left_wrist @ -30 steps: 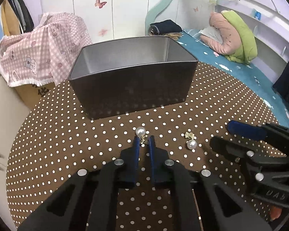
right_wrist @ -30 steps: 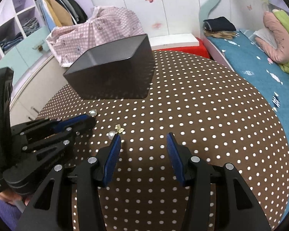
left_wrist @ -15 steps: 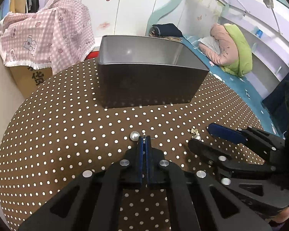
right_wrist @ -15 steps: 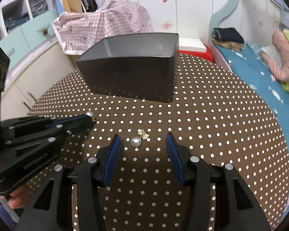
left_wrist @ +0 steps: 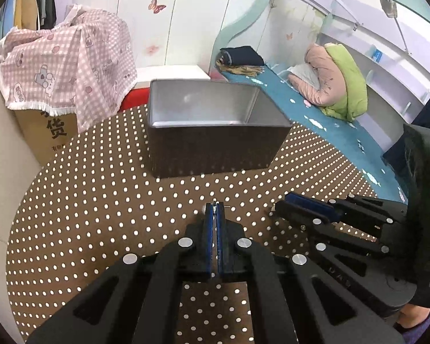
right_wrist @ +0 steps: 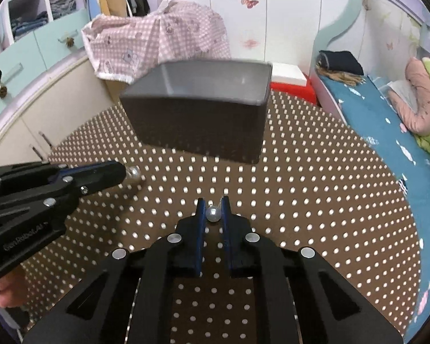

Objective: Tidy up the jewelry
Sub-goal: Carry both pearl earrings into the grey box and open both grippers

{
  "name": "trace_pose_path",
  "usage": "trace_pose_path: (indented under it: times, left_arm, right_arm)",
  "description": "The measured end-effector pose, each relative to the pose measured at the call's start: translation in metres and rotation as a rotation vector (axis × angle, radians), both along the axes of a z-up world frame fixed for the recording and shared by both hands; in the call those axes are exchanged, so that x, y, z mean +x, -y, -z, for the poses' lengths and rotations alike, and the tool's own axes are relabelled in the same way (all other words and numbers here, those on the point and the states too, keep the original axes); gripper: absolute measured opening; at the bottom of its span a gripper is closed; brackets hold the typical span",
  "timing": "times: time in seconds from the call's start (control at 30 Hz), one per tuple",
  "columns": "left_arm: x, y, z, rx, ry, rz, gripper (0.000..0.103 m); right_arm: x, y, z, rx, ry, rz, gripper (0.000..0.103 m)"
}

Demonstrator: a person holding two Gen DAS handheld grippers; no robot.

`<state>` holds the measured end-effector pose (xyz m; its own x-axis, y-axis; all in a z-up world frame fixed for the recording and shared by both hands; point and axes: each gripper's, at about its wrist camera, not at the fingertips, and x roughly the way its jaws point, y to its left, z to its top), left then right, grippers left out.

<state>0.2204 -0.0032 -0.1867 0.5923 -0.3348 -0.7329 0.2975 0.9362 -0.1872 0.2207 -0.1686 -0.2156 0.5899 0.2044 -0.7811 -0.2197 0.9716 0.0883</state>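
Observation:
Two pearl earrings are on the brown polka-dot table point(left_wrist: 100, 200). My left gripper point(left_wrist: 215, 209) is shut on one pearl earring, whose pearl point(right_wrist: 133, 173) shows at the fingertips in the right wrist view; a sliver of it point(left_wrist: 205, 208) shows beside the tip in the left wrist view. My right gripper point(right_wrist: 213, 205) has closed on the other pearl earring point(right_wrist: 213, 214), which sits between its blue pads. The open grey box point(left_wrist: 215, 132) stands behind both, and also shows in the right wrist view point(right_wrist: 200, 123).
A cardboard box draped with a pink checked cloth point(left_wrist: 66, 66) stands behind the table on the left. A bed with teal cover point(left_wrist: 315, 114) runs along the right. Cabinets point(right_wrist: 28, 66) lie far left.
My right gripper moved forward around the second earring and narrowed from wide open until its pads close on the pearl. My left gripper stayed shut on its earring and shifted slightly.

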Motion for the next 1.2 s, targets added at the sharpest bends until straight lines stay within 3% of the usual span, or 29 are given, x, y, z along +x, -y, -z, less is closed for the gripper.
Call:
trace_pose_path:
  times: [0.3,0.53,0.77,1.1,1.2]
  left_arm:
    - [0.005,-0.001,-0.039,-0.064,0.061,0.029,0.001]
    - [0.038,0.009,-0.066,-0.037,0.112,0.030,0.001]
    - [0.082,0.006,-0.049,-0.020,0.031,0.005,0.001]
    - [0.097,0.002,-0.025,-0.010,-0.027,-0.017,0.003]
    - [0.099,0.001,-0.023,-0.006,-0.030,-0.034,0.025]
  right_arm:
    - [0.006,0.019,-0.059,0.074,0.110,0.010,0.012]
    - [0.033,0.015,-0.092,0.084,0.166,0.010,0.012]
    - [0.071,0.010,-0.083,0.124,0.122,0.013,0.012]
    - [0.090,0.004,-0.054,0.124,0.070,0.017,0.012]
    - [0.093,0.004,-0.049,0.125,0.063,0.019,0.012]
